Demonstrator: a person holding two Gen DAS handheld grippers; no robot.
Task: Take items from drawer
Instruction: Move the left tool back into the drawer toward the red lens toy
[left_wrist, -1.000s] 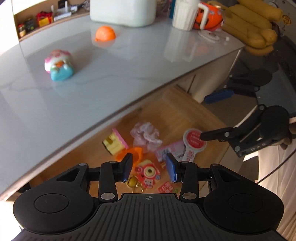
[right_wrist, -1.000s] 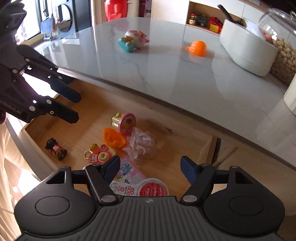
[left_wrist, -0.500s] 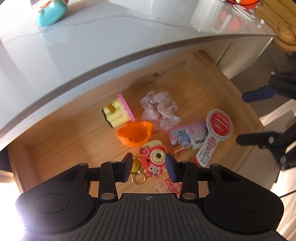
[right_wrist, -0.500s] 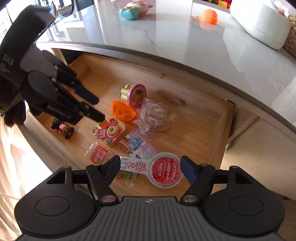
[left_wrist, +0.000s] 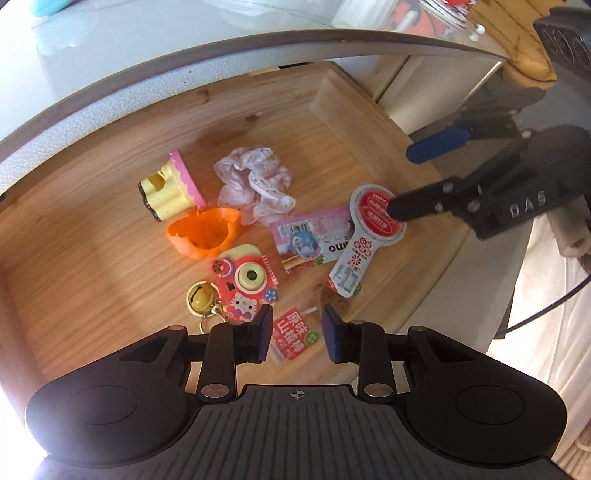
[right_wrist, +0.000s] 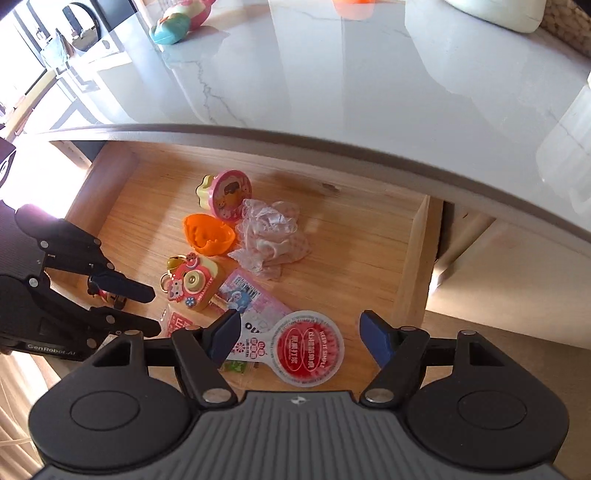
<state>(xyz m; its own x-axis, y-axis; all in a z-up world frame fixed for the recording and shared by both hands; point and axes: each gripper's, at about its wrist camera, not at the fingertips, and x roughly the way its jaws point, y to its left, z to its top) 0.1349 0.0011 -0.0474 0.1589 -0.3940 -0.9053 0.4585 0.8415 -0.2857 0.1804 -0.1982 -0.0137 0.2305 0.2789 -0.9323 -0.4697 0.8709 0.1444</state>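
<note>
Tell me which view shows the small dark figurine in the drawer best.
Right wrist view only, and poorly: the small dark figurine sits by the drawer's left wall, mostly hidden behind the left gripper. The left wrist view does not show it at all.

An open, light wooden drawer (left_wrist: 92, 258) is seen beneath a glossy pale marble countertop (right_wrist: 369, 81). On the drawer floor are laid a yellow-and-pink toy cake (left_wrist: 168, 190), an orange plastic shell (left_wrist: 203, 236), a crumpled pink scrunchie (left_wrist: 255, 184), a red camera-shaped keychain (left_wrist: 243, 284), a pink printed packet (left_wrist: 310, 240), a red-and-white paddle-shaped tag (left_wrist: 369, 229) and a small red sachet (left_wrist: 293, 332). On the countertop, a teal-and-pink toy (right_wrist: 177, 22) is seen.
</note>
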